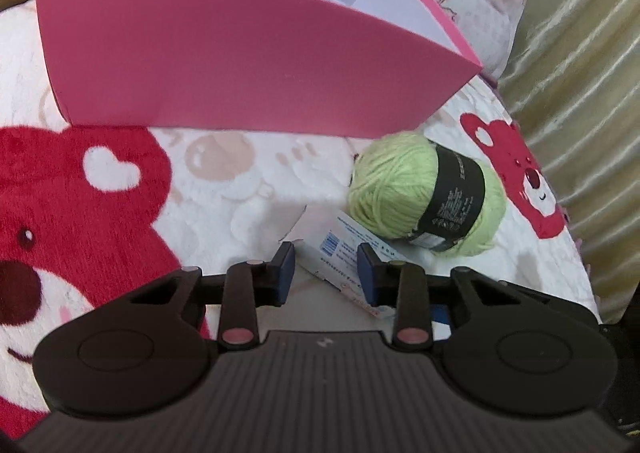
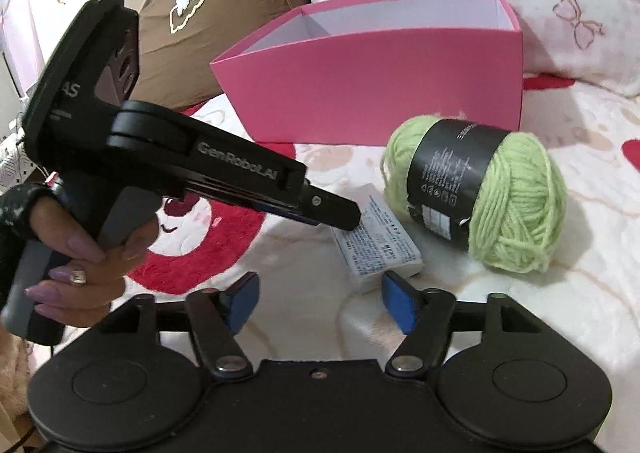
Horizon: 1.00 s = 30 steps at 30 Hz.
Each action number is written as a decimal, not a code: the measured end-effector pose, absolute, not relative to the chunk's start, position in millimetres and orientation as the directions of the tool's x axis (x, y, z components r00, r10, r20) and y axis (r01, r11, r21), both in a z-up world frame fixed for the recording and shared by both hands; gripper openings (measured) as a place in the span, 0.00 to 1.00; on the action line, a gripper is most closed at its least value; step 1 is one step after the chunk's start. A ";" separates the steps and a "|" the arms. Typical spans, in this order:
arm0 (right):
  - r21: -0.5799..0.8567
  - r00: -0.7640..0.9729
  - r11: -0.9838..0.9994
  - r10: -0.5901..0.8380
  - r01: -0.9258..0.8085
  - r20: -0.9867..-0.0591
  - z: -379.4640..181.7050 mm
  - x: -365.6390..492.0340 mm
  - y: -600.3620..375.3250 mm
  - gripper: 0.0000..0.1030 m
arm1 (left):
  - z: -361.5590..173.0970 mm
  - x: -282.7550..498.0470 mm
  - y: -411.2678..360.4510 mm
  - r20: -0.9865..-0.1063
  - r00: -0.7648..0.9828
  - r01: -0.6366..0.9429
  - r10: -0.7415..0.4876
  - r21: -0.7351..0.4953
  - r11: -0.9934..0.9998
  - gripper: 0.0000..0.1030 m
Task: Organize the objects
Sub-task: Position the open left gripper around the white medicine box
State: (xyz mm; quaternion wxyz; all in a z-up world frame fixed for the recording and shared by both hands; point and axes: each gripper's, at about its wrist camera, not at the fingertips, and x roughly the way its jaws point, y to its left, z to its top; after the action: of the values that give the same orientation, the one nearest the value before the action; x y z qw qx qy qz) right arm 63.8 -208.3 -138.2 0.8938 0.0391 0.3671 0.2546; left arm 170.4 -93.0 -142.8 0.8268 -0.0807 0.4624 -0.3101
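Bear blanket (image 1: 240, 189): left gripper (image 1: 326, 267) clamps packet (image 2: 376, 241); right gripper (image 2: 320, 301) apart; lift steadily toward box (image 1: 248, 65) at 12 o'clock, clearing yarn (image 1: 424, 193).

Pink box, green yarn, white packet on fleece blanket.
Pink box (image 2: 372, 89): open top, white inside, upright at the back. Green yarn ball (image 2: 480, 189): on its side, black label band round the middle, just in front of the box's right end. Small white packet (image 2: 376, 241): printed text, lying flat, slightly angled, just beside the yarn on its left.
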 end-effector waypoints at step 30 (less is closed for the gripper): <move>0.306 0.553 0.864 0.493 -0.399 -0.672 -145.9 78.4 -208.2 0.84 | -149.6 147.3 -72.4 -0.698 0.214 0.235 -0.683 -0.642 0.730 0.34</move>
State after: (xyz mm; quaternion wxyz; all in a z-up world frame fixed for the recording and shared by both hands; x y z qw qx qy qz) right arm 78.4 -208.2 -145.9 0.8792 0.0587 0.3989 0.2537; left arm 147.3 -72.4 -149.6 0.7518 -0.2046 0.5474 -0.3053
